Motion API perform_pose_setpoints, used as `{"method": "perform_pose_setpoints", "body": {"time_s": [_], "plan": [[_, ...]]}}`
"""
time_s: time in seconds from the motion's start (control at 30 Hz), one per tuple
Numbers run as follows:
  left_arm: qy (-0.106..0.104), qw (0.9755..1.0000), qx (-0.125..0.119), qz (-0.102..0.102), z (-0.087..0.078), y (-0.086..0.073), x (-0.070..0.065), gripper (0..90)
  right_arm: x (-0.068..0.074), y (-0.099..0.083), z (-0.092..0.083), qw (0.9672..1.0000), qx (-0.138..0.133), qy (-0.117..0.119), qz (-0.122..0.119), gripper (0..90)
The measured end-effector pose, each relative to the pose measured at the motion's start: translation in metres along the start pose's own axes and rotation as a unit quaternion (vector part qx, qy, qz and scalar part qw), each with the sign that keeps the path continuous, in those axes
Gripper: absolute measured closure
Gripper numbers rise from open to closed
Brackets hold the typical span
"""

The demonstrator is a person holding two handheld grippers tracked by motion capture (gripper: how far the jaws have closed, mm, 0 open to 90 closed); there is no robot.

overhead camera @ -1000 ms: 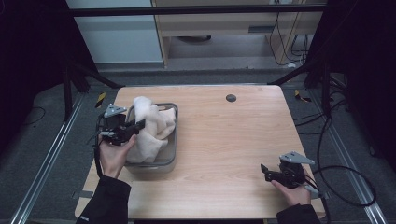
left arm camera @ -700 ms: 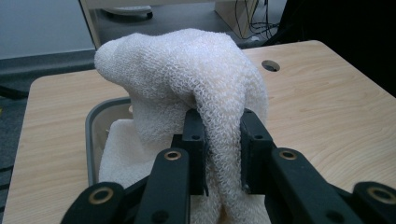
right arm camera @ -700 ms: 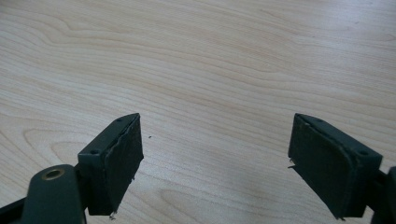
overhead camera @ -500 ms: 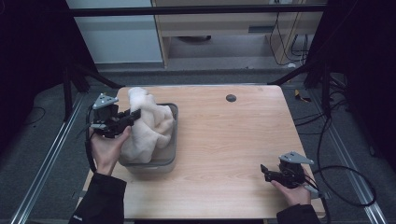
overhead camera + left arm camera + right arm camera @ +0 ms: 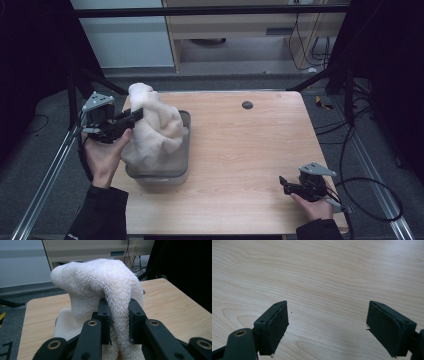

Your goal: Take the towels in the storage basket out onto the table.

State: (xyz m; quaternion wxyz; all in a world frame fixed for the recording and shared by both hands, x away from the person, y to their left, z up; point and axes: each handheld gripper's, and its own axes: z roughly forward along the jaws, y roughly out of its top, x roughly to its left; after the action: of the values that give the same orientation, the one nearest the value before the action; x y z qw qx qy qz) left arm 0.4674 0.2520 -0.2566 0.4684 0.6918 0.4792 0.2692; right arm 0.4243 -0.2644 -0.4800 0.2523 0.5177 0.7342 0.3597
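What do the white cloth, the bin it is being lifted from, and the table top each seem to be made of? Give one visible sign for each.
White cloth: soft looped terry, likely cotton; the loops show.
Bin: probably translucent grey plastic; smooth, light shows through its wall.
Table top: pale wood or laminate, matte; grain lines show.
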Motion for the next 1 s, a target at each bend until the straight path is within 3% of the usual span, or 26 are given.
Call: {"method": "perform_pose_setpoints", "body": {"time_s": [0.37, 0.73, 1.0], "plan": [[-0.004, 0.9999, -0.008, 0.009, -0.016, 0.010, -0.003, 75.0, 0.000, 0.000, 0.000, 1.0000, 0.001, -0.001, -0.001, 17.7], [-0.022, 0.9992, -0.024, 0.024, -0.031, 0.024, -0.017, 75.0, -0.001, 0.000, -0.001, 1.0000, -0.001, -0.005, -0.002, 17.6], [-0.031, 0.9987, -0.023, 0.034, -0.032, 0.030, -0.027, 75.0, -0.002, 0.000, -0.002, 1.0000, 0.001, -0.009, -0.003, 17.6]]}}
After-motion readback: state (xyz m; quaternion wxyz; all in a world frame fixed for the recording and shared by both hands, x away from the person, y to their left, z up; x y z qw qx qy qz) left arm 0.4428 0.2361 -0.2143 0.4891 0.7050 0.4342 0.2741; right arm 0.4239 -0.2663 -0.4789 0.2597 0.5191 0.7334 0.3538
